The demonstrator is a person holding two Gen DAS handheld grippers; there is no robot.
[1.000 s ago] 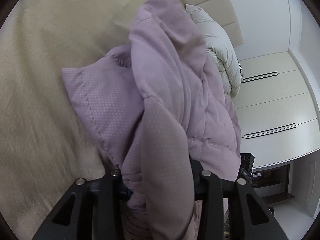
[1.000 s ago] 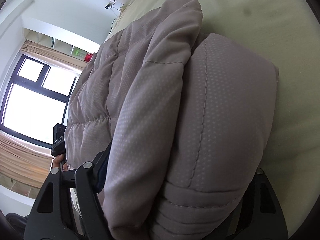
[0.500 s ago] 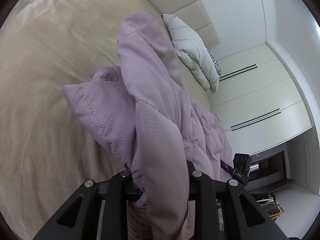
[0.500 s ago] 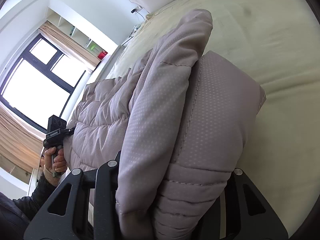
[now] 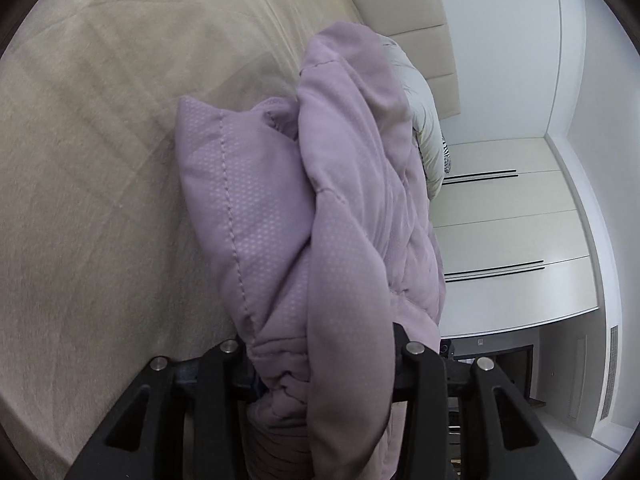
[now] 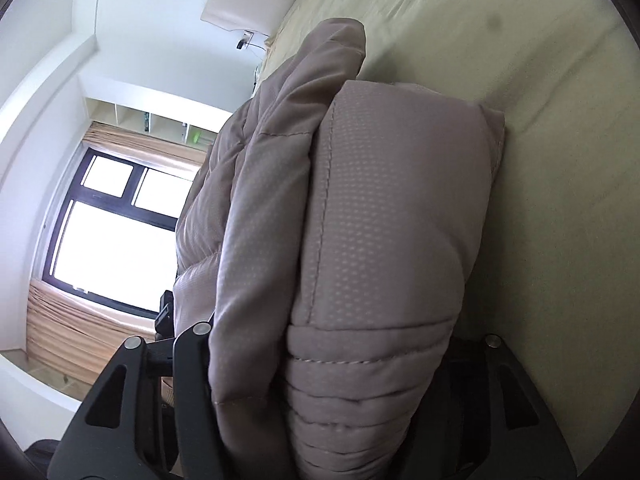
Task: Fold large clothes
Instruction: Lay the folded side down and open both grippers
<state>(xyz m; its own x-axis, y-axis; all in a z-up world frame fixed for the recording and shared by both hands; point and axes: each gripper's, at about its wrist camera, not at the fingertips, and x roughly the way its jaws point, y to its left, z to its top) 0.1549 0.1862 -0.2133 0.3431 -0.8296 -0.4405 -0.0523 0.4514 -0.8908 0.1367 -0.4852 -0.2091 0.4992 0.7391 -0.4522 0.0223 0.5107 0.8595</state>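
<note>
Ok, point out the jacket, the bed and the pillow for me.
jacket [image 5: 264,216]: left wrist view, on its dotted quilted panel.
bed [image 5: 100,160]: left wrist view, on bare beige sheet.
pillow [image 5: 430,128]: left wrist view, on its white side.

The bed [image 5: 100,168] is covered by a beige sheet that fills the left of the left wrist view and the right of the right wrist view [image 6: 560,160]. The sheet shows soft creases and 1 small dark spot [image 6: 497,21] near its far end. A padded cream headboard [image 5: 404,12] stands at the far end of the bed. A white pillow [image 5: 426,120] lies on the sheet by the headboard, partly hidden behind the jacket [image 5: 320,208]. The quilted mauve jacket is bunched above the sheet; whether its lower folds touch the sheet cannot be told.
</note>
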